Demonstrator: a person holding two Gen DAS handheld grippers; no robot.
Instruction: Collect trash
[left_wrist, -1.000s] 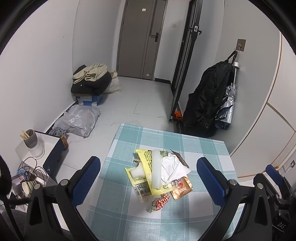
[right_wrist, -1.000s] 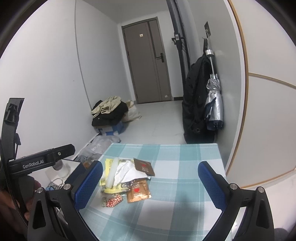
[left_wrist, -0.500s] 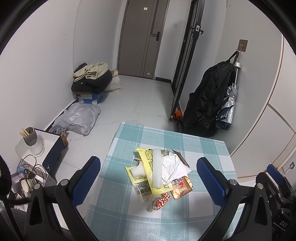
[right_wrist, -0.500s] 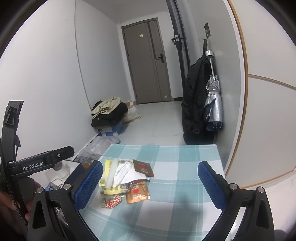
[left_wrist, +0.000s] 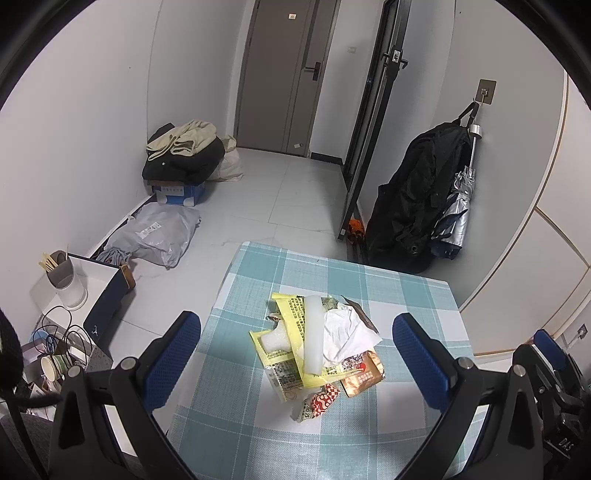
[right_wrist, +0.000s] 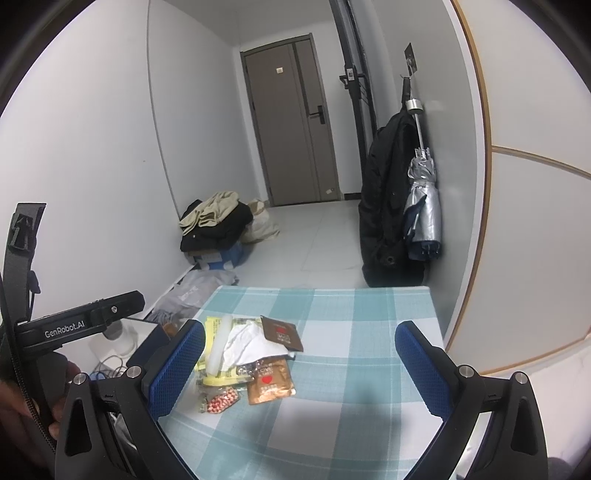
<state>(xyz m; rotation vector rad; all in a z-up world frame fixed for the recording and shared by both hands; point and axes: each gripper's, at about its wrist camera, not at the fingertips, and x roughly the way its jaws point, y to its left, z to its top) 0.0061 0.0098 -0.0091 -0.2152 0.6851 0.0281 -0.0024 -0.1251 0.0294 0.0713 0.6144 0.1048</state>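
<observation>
A pile of trash (left_wrist: 317, 347) lies on the table with the blue-checked cloth (left_wrist: 406, 295): yellow wrappers, a white foam strip (left_wrist: 312, 332), crumpled white paper (left_wrist: 345, 330), a brown sachet (left_wrist: 364, 374) and a red-and-white wrapper (left_wrist: 323, 397). My left gripper (left_wrist: 297, 350) is open and empty above the pile. In the right wrist view the pile (right_wrist: 251, 354) sits left of centre; my right gripper (right_wrist: 299, 363) is open and empty over the cloth (right_wrist: 369, 332), its left finger beside the pile.
A black coat (left_wrist: 410, 206) and a silver umbrella (left_wrist: 456, 206) hang on the right wall. Clothes on a blue box (left_wrist: 181, 158) and a grey bag (left_wrist: 159, 232) lie on the floor. A low white stand with a cup (left_wrist: 68, 282) is left of the table.
Both views have shifted only slightly; the left gripper has risen a little. The trash has not moved and both grippers stay open.
</observation>
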